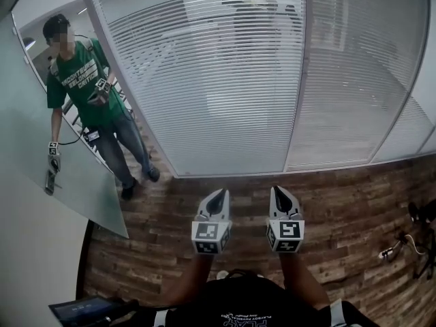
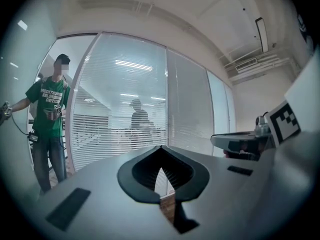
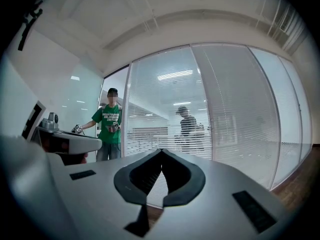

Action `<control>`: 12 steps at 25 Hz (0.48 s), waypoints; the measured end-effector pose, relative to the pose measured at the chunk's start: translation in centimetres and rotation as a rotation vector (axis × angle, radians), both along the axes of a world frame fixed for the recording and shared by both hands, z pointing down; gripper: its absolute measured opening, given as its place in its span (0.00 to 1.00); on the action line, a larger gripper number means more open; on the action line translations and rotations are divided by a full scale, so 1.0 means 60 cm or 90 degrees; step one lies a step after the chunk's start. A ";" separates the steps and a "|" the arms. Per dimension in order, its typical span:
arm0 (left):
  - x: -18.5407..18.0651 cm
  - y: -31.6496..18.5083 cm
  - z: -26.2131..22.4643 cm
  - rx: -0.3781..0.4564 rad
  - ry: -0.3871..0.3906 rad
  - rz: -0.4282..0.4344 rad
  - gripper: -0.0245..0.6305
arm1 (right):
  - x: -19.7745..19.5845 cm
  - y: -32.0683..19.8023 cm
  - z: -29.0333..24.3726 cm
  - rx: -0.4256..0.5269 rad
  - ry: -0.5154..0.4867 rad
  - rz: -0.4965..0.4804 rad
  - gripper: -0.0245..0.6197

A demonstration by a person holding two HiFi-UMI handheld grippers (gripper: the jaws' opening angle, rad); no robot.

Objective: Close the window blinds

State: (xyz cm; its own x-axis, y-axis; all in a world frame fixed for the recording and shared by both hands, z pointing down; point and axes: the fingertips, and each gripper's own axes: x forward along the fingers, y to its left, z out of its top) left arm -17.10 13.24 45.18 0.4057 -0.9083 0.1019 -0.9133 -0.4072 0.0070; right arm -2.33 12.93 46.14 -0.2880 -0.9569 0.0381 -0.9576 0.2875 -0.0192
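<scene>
White slatted window blinds [image 1: 225, 80] hang behind a glass wall ahead of me, their slats tilted so the room behind shows through; they also appear in the gripper views [image 2: 125, 109] [image 3: 165, 109]. The blind panel to the right [image 1: 354, 80] looks denser. My left gripper [image 1: 218, 196] [image 2: 161, 148] and right gripper [image 1: 280, 192] [image 3: 161, 150] are held side by side over the floor, pointing at the blinds and well short of the glass. Both have their jaws shut with nothing between them.
A person in a green shirt [image 1: 85, 94] stands in the doorway at the left, beside an open glass door [image 1: 41, 182]. The floor is wood plank [image 1: 340, 210]. A stand with cables [image 1: 409, 240] sits at the right, a dark tablet [image 1: 82, 310] at the lower left.
</scene>
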 end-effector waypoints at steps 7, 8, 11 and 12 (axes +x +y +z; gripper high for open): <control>0.038 0.001 0.017 -0.005 0.000 -0.011 0.03 | 0.040 0.000 0.010 0.007 0.003 -0.003 0.04; 0.042 0.001 0.019 -0.003 0.000 -0.012 0.03 | 0.044 0.001 0.012 0.006 0.001 -0.004 0.04; 0.049 0.002 0.032 -0.006 -0.009 -0.013 0.03 | 0.050 0.000 0.015 0.004 0.002 -0.010 0.04; 0.051 0.001 0.034 -0.007 -0.009 -0.014 0.03 | 0.051 0.000 0.014 0.003 0.003 -0.012 0.04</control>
State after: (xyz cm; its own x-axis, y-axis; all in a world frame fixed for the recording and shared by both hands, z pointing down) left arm -14.04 13.30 47.20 0.3841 -0.9157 0.1184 -0.9221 -0.3871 -0.0019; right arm 0.74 12.92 46.99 -0.3063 -0.9513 0.0342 -0.9519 0.3061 -0.0133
